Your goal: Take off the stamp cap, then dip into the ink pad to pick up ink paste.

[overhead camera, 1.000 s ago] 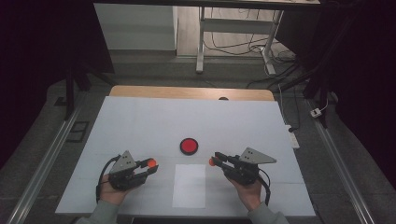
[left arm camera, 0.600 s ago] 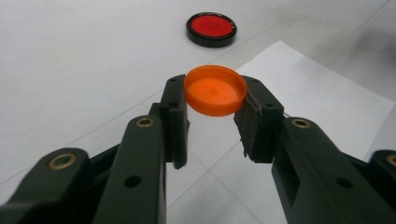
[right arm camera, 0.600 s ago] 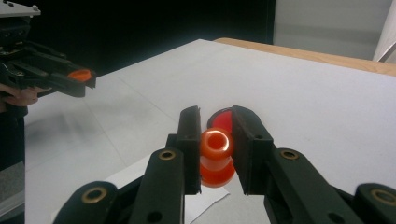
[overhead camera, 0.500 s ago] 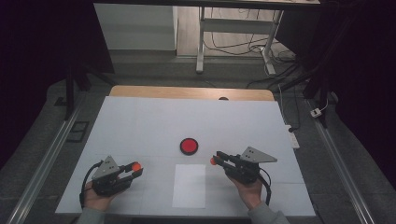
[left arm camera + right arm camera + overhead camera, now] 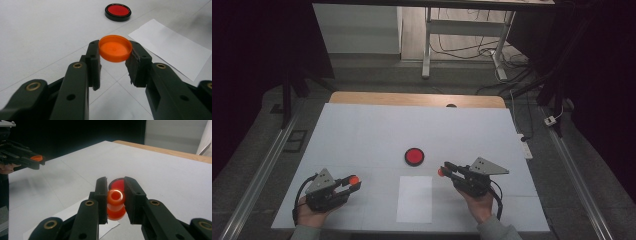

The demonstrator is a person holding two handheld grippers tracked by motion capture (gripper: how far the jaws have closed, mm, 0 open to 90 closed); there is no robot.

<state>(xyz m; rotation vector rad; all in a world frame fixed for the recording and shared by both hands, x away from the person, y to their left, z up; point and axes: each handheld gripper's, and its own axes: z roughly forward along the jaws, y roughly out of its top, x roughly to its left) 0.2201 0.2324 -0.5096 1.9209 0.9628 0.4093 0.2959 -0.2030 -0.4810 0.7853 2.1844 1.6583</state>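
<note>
My left gripper (image 5: 353,180) is at the table's front left, shut on an orange cap (image 5: 115,48) held flat between its pads, open side up. At the front right my right gripper (image 5: 442,171) is shut on a small orange bottle (image 5: 115,203), gripped near its neck with the mouth toward the camera. A red disc with a black rim (image 5: 414,156) lies on the white table between and a little beyond both grippers. In the right gripper view the disc (image 5: 117,184) sits just behind the jaws, and the left gripper with its cap (image 5: 37,158) shows at far left.
A white sheet of paper (image 5: 415,198) lies flat near the front edge, between the two hands. The table (image 5: 412,125) is white with a wooden strip along the far edge. Dark floor, rails and a desk frame lie beyond it.
My left gripper with the orange cap has moved left and back toward the front edge. The right gripper has stayed where it was.
</note>
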